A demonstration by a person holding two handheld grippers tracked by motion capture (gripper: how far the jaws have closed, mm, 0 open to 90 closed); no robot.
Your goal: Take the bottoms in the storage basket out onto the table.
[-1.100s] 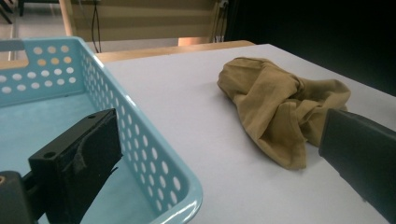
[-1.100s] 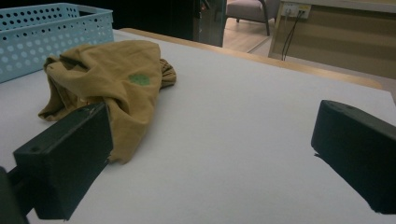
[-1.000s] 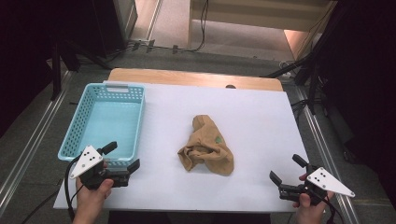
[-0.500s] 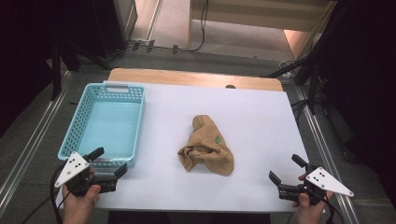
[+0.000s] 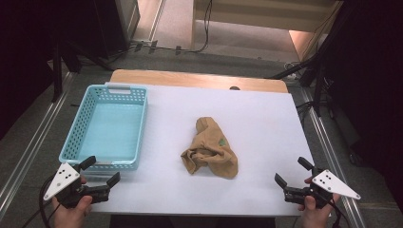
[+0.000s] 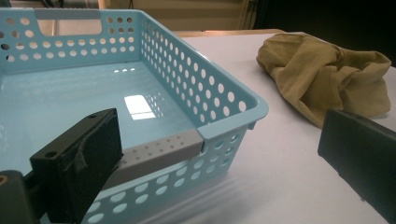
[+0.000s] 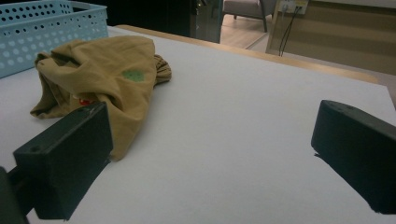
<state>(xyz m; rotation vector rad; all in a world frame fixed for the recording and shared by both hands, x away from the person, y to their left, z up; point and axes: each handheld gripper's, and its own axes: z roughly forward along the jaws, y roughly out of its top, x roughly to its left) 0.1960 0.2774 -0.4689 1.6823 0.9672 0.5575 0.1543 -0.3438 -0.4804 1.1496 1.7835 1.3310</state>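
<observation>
Left gripper (image 5: 100, 172) has shifted slightly right since half a second ago, back toward the basket's near corner; right gripper (image 5: 293, 174) and cloth haven't moved. Left hand (image 5: 71, 211) is cut off at the bottom edge of the high view, cable trailing out of frame. Left jaws wide apart, nothing between them, sitting just off the near right corner of the light blue basket (image 5: 76, 137); in the left gripper view the left jaw covers part of the basket's near wall. Basket holds nothing, grey strip on its near rim. Tan cloth (image 5: 210, 149) lies crumpled mid-table, right of the basket and apart from it, small green patch on top. Folds hide its shape, can't tell what garment it is. Something small and red shows in a fold in the right gripper view, too small to identify. Right jaws also spread wide, holding nothing, near the table's (image 5: 266, 123) front right corner, well apart from the cloth.
</observation>
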